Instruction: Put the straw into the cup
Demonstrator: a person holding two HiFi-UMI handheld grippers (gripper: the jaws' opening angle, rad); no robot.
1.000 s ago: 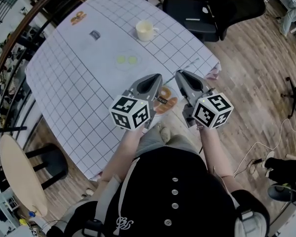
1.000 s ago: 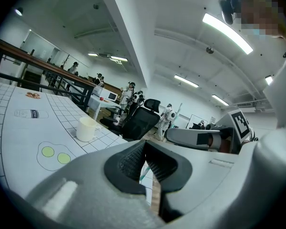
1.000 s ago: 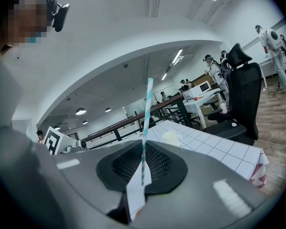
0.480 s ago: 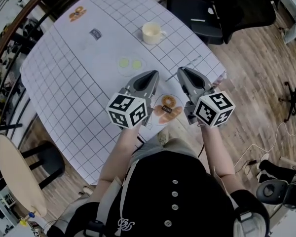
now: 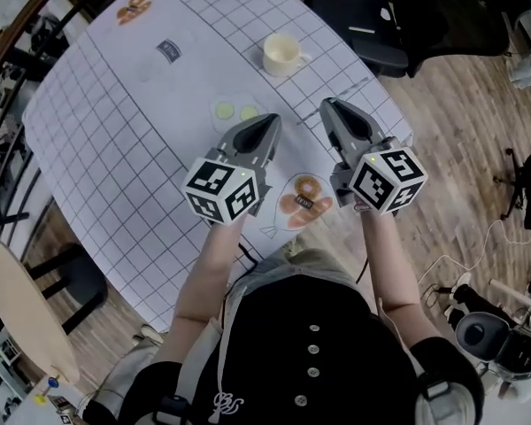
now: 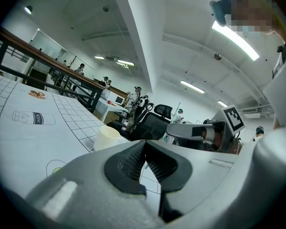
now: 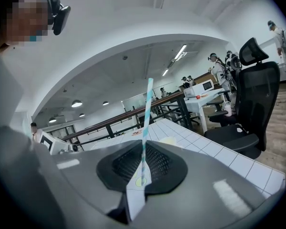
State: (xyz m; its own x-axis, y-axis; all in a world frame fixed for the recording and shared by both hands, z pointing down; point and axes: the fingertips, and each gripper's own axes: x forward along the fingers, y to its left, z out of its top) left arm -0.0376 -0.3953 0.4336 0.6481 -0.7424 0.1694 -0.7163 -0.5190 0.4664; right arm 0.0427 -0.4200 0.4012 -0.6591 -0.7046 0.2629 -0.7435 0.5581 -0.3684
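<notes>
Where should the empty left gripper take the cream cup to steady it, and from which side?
Probably pinch the cup wall at the rim, one jaw inside, coming from the person's near left. It stands upright, mouth open, with its handle sticking out on the right.

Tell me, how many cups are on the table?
1. The cream cup stands near the far edge of the table, beyond the left gripper and right gripper. They cover some of the table, so another could be hidden.
</notes>
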